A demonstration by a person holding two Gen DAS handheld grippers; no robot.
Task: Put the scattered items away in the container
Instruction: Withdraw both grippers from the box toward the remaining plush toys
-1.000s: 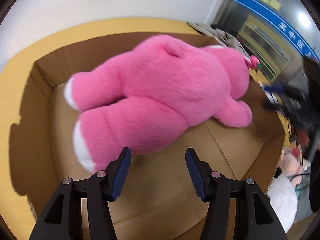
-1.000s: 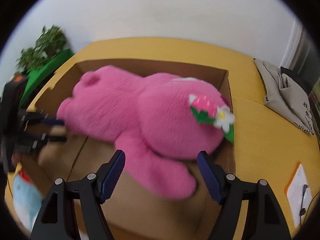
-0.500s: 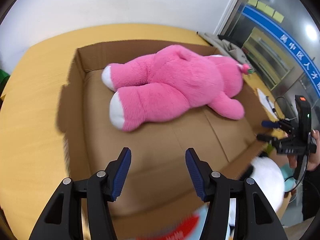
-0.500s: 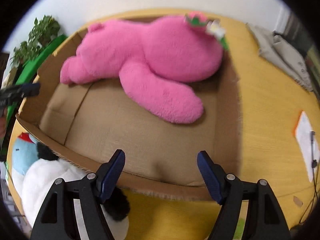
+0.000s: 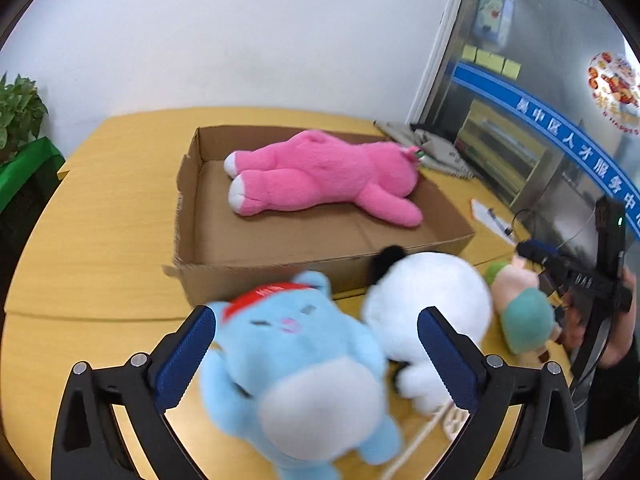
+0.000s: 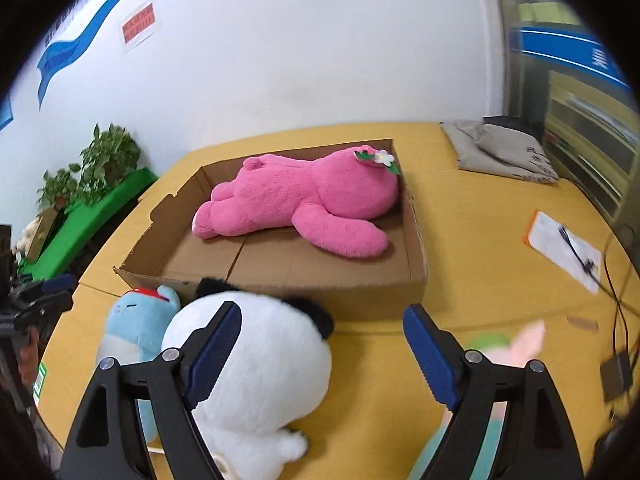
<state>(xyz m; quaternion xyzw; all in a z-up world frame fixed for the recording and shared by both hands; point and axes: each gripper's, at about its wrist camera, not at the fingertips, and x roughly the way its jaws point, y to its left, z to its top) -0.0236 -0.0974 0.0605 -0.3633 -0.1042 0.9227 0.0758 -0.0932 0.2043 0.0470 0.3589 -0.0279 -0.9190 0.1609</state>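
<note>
A pink plush bear [image 5: 320,178] lies in the open cardboard box [image 5: 188,216] on the yellow table; both also show in the right wrist view, bear [image 6: 304,204], box [image 6: 416,240]. In front of the box lie a blue plush [image 5: 292,364], a white panda plush [image 5: 432,304] and a small pink-and-teal plush [image 5: 520,312]. My left gripper [image 5: 316,360] is open, with the blue plush between its fingers. My right gripper [image 6: 324,352] is open above the panda [image 6: 256,368]; the blue plush [image 6: 136,328] lies left of it.
A folded grey cloth [image 6: 500,152] lies at the table's back right. A clipboard with a pen [image 6: 564,248] and cables [image 6: 620,320] lie at the right. Potted plants [image 6: 92,168] stand on a green stand left of the table. A white cord [image 5: 420,440] trails by the panda.
Both grippers have pulled back and up out of the box, empty. The bear stays in the box. The blue, panda and small plush on the table have come into view.
</note>
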